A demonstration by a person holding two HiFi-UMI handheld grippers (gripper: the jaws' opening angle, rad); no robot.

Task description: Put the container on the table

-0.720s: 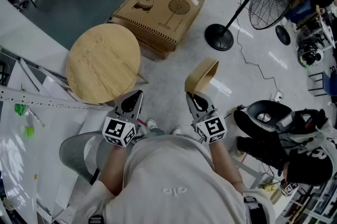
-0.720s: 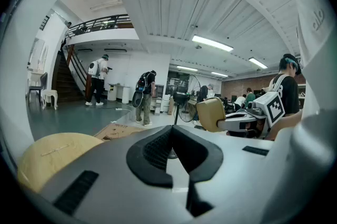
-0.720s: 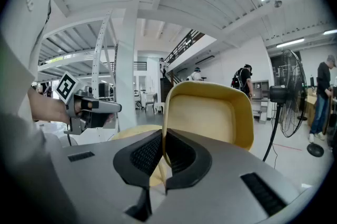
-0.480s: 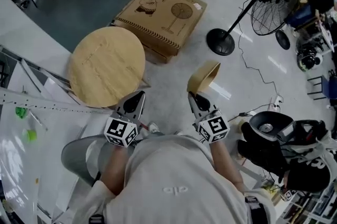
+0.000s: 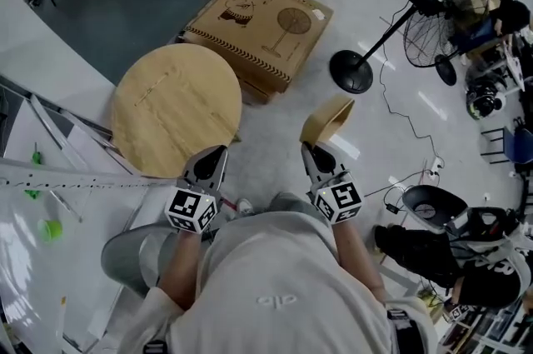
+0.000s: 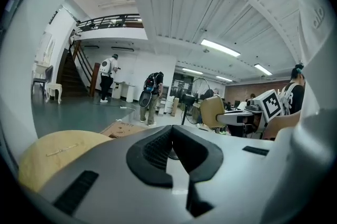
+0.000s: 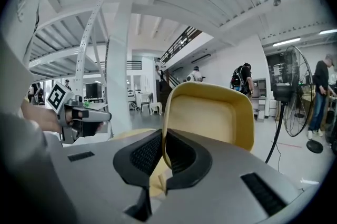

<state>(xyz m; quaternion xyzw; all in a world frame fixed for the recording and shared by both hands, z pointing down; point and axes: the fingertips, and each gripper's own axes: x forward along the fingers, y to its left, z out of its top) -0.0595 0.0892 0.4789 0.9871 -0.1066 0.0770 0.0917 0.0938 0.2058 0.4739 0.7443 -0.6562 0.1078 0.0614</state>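
Container (image 5: 326,121), a tan open tray, hangs in the air above the pale grey floor (image 5: 275,136). The right hand-held gripper (image 5: 310,151) is clamped on its rim. It is to the right of the round wooden tabletop (image 5: 175,107) and not touching it. Beyond the tabletop lies a flat cardboard box (image 5: 258,19), and a standing fan (image 5: 351,71) is further right. Only the right gripper view shows the jaws pinching the container's edge, with its hollow side towards the camera. The left hand-held gripper (image 5: 215,154) is empty with its jaws together, as its own view shows.
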